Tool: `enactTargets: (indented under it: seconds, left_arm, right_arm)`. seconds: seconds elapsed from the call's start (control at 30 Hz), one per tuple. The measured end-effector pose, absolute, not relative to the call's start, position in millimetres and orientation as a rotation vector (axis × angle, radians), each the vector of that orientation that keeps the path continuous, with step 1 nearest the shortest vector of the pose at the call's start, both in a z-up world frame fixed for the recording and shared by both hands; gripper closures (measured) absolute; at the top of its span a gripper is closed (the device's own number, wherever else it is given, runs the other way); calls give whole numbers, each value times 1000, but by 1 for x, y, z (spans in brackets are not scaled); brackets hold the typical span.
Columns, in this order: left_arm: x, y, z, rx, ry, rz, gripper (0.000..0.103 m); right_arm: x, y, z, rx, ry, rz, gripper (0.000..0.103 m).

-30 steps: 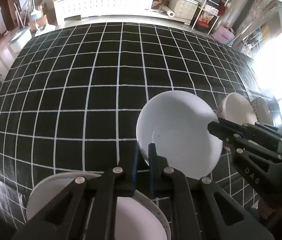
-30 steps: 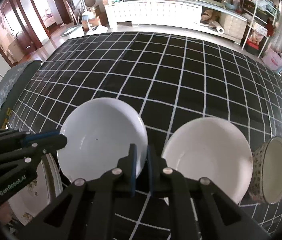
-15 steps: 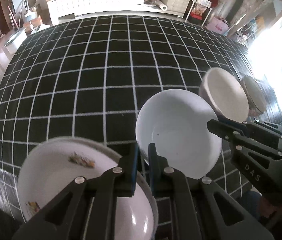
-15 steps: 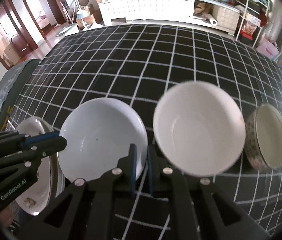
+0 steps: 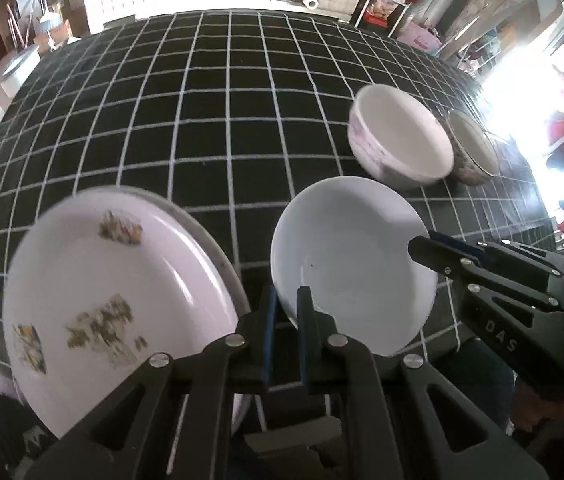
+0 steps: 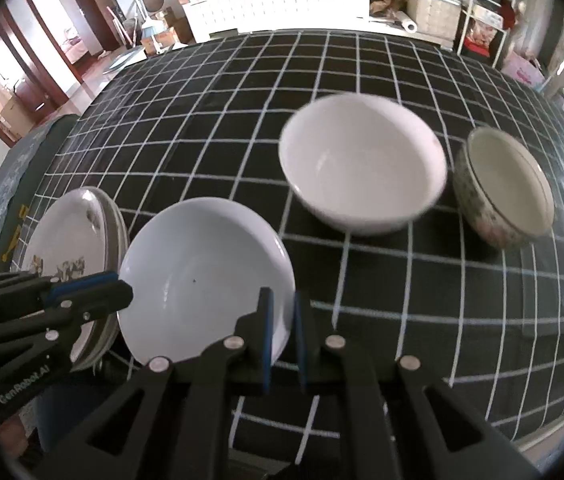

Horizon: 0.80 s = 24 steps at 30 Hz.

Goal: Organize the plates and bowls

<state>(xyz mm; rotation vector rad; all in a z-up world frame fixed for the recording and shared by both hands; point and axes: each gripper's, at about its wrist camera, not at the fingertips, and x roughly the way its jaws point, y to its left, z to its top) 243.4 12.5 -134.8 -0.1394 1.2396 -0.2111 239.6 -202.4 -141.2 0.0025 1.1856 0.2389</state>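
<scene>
- A table [image 6: 242, 92] covered in a black cloth with a white grid is shown.
- 2 stacked plates [image 5: 114, 288], the top 1 printed, are seen at the left, just beside the left gripper [image 5: 283, 312].
- A plain white bowl [image 6: 206, 276] is gripped by its rim on opposite sides: both grippers are closed onto it, the right gripper [image 6: 282, 320] on its right edge.
- 2 more bowls lie beyond it to the right: a white bowl [image 6: 361, 168], then a patterned bowl [image 6: 505, 188], nearer the right gripper.
</scene>
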Motion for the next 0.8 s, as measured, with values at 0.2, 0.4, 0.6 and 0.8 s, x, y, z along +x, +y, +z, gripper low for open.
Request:
enactTargets:
  seconds: [0.2,0.4,0.6,0.8]
  left_arm:
    - [236,-1,-132,-117,1237,-209,95]
    - [227,-9,-135,-126,1240,-216,95]
    - [225,-3,-128,-133,1221,-215,95]
    - [228,5,-94,-135,1149,-214,95]
  right_arm:
    - [225,-209,-141,10,1188,222,90]
    - [215,-213,-141,21,1192,219,90]
    - [213,-221,-139,46,1186,229,90]
    - [215,-235,-115,72,1132,211,90]
